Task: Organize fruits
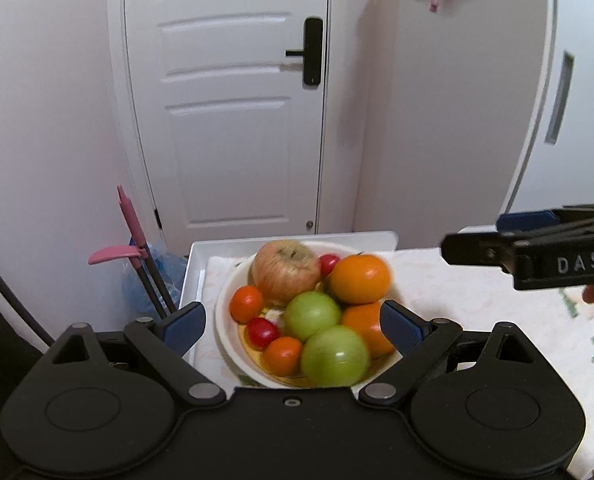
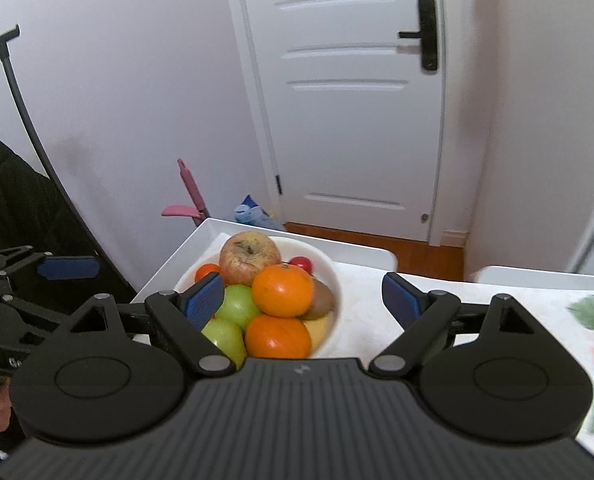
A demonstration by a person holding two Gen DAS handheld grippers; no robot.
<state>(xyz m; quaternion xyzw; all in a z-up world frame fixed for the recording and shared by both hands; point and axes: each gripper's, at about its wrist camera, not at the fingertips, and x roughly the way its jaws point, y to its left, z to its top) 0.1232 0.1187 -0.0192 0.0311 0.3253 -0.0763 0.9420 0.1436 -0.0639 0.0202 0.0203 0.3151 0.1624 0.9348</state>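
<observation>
Both tools — left, right — hover wide open, empty, just short of the fruit bowl.

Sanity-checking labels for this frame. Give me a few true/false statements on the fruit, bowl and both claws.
1. Both claws are open and empty. True: left claw, right claw.
2. The fruit sits in a black bowl. False: the bowl is white.
3. The apple lies at the far side of the pile. True.
4. Both green fruits are at the far rim. False: they lie near the claws.
5. The door behind is closed. True.
</observation>
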